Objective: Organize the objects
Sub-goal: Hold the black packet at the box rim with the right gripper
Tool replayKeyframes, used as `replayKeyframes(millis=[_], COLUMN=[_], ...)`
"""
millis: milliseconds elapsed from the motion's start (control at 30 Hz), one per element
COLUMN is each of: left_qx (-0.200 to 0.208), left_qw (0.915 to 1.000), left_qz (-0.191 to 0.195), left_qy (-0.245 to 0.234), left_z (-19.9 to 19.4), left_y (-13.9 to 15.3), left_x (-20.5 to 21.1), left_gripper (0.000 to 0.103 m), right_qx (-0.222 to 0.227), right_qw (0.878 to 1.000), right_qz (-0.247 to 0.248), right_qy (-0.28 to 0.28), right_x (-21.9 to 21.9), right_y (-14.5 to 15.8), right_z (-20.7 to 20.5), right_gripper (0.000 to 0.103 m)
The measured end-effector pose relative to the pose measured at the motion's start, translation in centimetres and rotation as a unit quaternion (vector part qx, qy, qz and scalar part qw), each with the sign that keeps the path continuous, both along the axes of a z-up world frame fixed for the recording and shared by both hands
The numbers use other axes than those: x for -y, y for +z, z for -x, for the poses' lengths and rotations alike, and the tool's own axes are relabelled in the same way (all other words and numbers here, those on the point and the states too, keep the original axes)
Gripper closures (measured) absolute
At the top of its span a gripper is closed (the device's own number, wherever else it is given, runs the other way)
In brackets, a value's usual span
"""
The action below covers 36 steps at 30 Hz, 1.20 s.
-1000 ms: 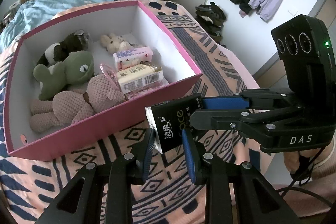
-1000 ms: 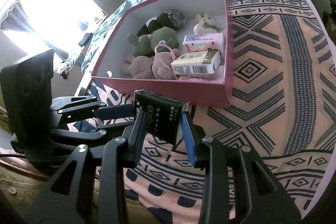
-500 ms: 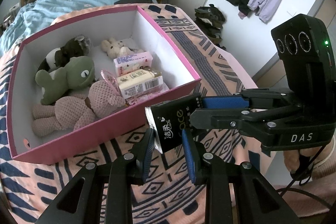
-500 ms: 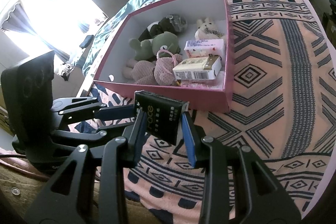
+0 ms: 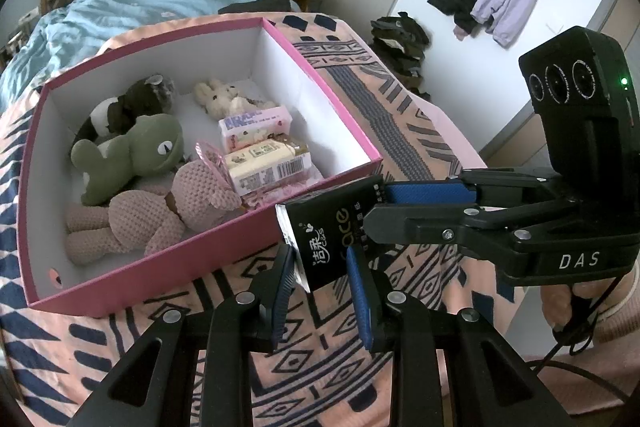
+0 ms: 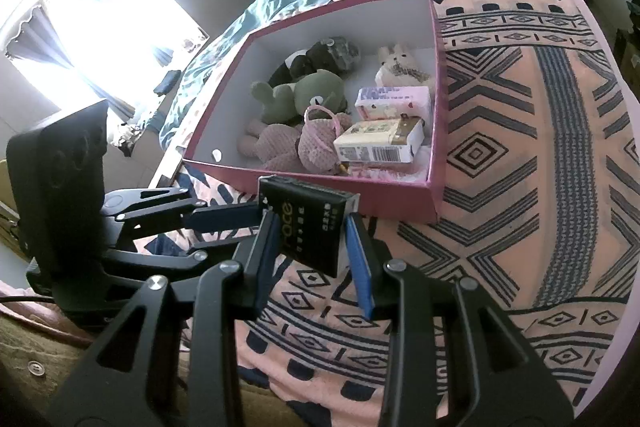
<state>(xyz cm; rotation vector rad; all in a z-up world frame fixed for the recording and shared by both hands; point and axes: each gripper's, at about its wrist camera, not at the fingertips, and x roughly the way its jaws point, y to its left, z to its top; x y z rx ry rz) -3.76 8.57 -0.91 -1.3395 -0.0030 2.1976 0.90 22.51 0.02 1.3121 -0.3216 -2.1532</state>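
Tissue pack (image 5: pixel 334 235) between both grippers' fingers (image 5: pixel 358 291) (level).

Both grippers meet at the same black pack (image 5: pixel 332 231), held in the air between them. The left gripper (image 5: pixel 320 283) reaches forward with its blue-padded jaws closed on the pack's lower end. The right gripper (image 5: pixel 380 205) comes in from the right side, level and at a right angle to the left one, its jaws clamped on the pack's other end. The person's right hand (image 5: pixel 568 303) shows behind its body.
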Motion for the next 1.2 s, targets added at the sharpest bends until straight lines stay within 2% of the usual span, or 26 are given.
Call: replayKeyframes(millis=[1200], left_qx=[-0.014], left_qw=[0.9999], left_qz=[-0.002], left_qy=[0.004], left_z=[1.0], left_y=[1.0], left_x=[-0.1], left_gripper=[0.076], right_qx=[-0.024], right_qw=[1.0], right_qz=[0.002], right_qy=[-0.001], right_x=[0.1], right_y=[1.6], right_z=[1.4], right_gripper=[0.066])
